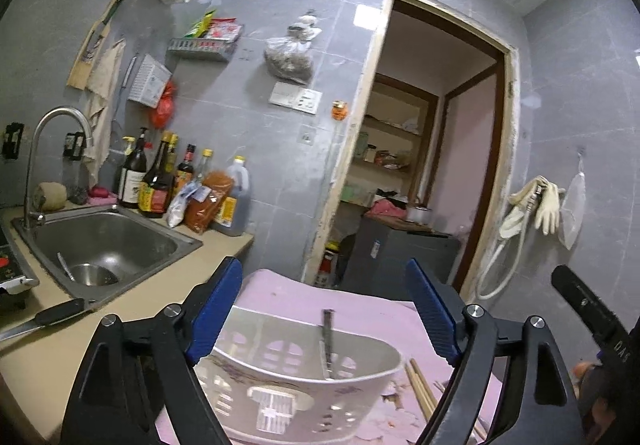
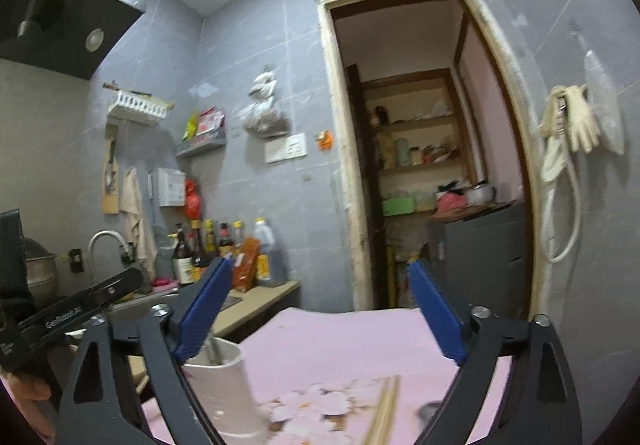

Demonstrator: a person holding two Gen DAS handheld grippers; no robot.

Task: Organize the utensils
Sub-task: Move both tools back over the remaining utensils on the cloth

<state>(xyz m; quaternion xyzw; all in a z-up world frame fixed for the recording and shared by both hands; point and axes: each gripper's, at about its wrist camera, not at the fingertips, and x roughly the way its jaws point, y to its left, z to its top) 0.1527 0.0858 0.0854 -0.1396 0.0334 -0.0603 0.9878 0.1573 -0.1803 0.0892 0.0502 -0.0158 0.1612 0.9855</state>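
Note:
A white perforated utensil basket [image 1: 304, 393] stands on the pink flowered cloth [image 1: 360, 297], and a thin metal utensil [image 1: 327, 341] leans upright inside it. My left gripper [image 1: 324, 317] hangs just above the basket, jaws wide open, touching nothing. Wooden chopsticks [image 1: 420, 389] lie on the cloth right of the basket. In the right wrist view the same basket [image 2: 228, 389] sits low on the left with the utensil handle [image 2: 212, 349] poking out, and the chopsticks [image 2: 386, 409] lie in the middle. My right gripper [image 2: 320, 321] is open and empty above the cloth.
A steel sink [image 1: 108, 245] with a tap lies to the left, sauce bottles [image 1: 168, 185] behind it. A black-handled knife [image 1: 44, 319] rests on the beige counter. An open doorway [image 1: 420, 165] with shelves is ahead. The other gripper's body [image 1: 592, 317] shows at the right edge.

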